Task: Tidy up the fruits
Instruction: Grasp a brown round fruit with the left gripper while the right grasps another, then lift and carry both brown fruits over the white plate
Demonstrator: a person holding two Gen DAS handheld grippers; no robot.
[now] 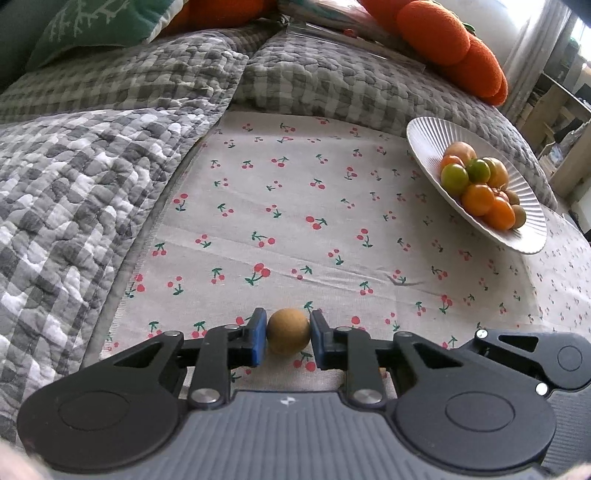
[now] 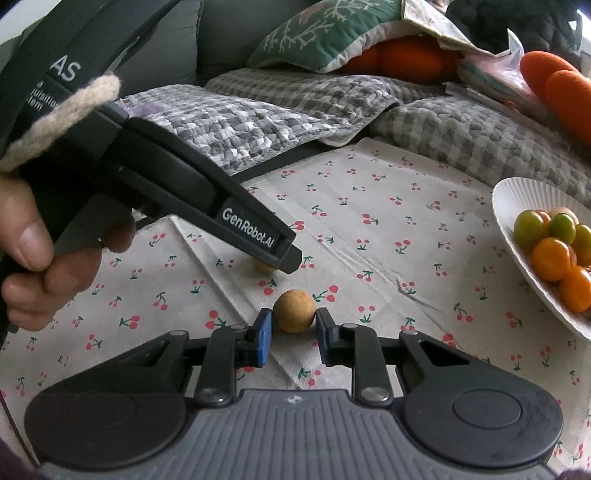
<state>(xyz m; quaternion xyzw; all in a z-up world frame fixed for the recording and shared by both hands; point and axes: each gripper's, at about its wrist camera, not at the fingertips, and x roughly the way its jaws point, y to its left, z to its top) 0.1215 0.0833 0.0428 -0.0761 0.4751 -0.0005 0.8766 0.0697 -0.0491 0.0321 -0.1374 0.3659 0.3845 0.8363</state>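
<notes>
Between the blue pads of the left gripper (image 1: pixel 288 341) a small round tan-brown fruit (image 1: pixel 288 336) is clamped, the jaws drawn in against its two sides, just above the cream cloth printed with red cherries (image 1: pixel 295 206). In the right wrist view the same tool is seen from the side as a black handle lettered in white, held in a person's left hand (image 2: pixel 55 254), and only a sliver of the fruit is seen under its tip.

The right gripper (image 2: pixel 294 338) is closed about as far on a second small round tan-brown fruit (image 2: pixel 294 311), which sits between the tips of its blue pads; the left pad is seen at the fruit's side, while a thin gap appears at the right pad, so firm contact cannot be told. This fruit lies just nearer than, and slightly right of, the left tool's tip.

To the far right on the cloth, well apart from both grippers, a white ribbed plate (image 1: pixel 436 136) is seen, filled with a heap of orange and green cherry tomatoes (image 1: pixel 476 184).

Beyond the cloth a grey checked quilted cover (image 1: pixel 110 155) is spread, with a green cushion patterned in white (image 1: pixel 92 22) at the far left and orange plush cushions (image 1: pixel 450 40) at the far right.
</notes>
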